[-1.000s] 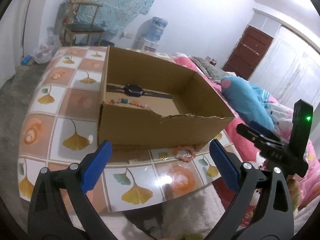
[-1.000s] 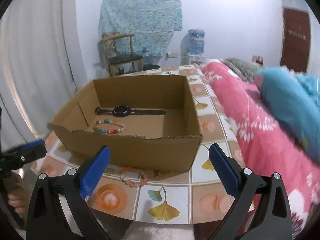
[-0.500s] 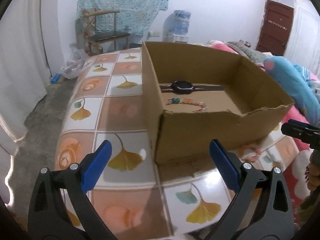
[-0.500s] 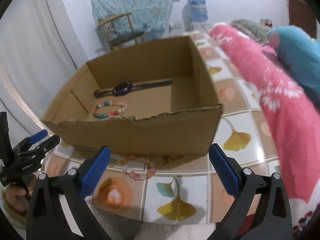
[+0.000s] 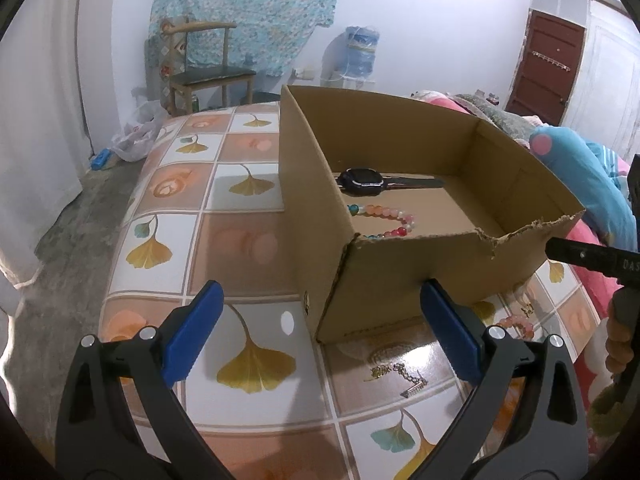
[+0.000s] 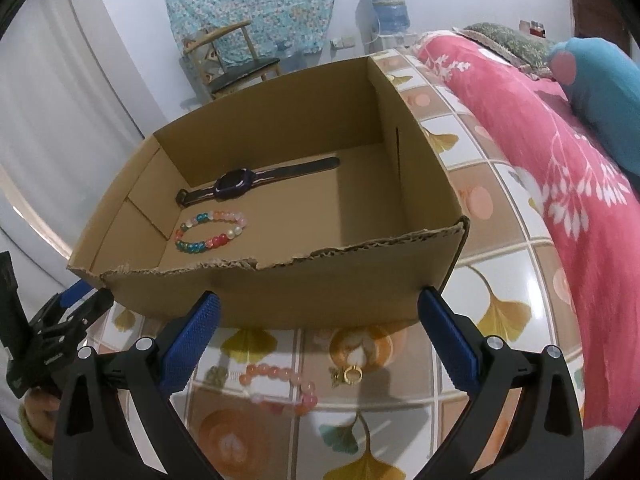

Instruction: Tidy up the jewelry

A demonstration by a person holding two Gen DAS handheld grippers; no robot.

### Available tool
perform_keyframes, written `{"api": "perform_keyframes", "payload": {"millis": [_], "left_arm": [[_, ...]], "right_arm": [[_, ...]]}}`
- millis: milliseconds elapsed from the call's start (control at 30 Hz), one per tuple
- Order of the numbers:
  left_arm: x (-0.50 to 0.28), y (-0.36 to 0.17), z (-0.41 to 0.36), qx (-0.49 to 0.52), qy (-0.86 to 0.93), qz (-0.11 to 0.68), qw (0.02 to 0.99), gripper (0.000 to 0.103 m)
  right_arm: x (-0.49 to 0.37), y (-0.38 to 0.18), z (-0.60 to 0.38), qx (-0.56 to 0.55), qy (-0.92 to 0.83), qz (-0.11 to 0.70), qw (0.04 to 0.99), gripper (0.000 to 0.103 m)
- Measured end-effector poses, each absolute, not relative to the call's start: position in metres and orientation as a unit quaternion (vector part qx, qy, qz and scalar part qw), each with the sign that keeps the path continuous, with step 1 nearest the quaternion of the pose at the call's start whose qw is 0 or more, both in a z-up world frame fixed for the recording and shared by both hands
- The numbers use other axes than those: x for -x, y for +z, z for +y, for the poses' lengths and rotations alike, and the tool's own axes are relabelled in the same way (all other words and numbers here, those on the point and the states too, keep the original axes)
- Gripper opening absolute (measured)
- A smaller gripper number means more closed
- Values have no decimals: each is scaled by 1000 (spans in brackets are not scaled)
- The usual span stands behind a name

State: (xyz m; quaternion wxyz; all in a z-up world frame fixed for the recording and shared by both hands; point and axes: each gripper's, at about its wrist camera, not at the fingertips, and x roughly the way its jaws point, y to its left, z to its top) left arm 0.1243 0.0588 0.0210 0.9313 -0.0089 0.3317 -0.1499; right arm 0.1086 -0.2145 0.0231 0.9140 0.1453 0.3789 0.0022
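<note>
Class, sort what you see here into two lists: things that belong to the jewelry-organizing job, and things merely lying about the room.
Belongs to the job:
cardboard box
watch, in the box
multicolored bead bracelet, in the box
pink bead bracelet, on the table
gold ring, on the table
gold chain, on the table

Just lying about:
wooden chair
water dispenser
blue pillow
plastic bag

Plain brown cardboard box (image 6: 328, 292), multicoloured bead bracelet (image 6: 211, 231), orange-and-white ginkgo-leaf-patterned table (image 5: 168, 240), blue-padded hand-held grippers.
</note>
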Motion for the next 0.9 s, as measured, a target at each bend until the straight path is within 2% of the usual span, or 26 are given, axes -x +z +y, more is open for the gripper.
{"api": "perform_keyframes", "payload": {"millis": [200,367,900], "left_arm": [[-102,15,68,20,-178,343,922,96],[-89,-11,71,-1,-170,382,909,96],[-93,-34,61,-68,-120,408,903,96]], "right_arm": [[-84,20,-214,-111,-2,389,914,96],[-67,-1,-224,-72,-55,422,902,96],[-64,-29,-217,-8,-78,445,892,96]]}}
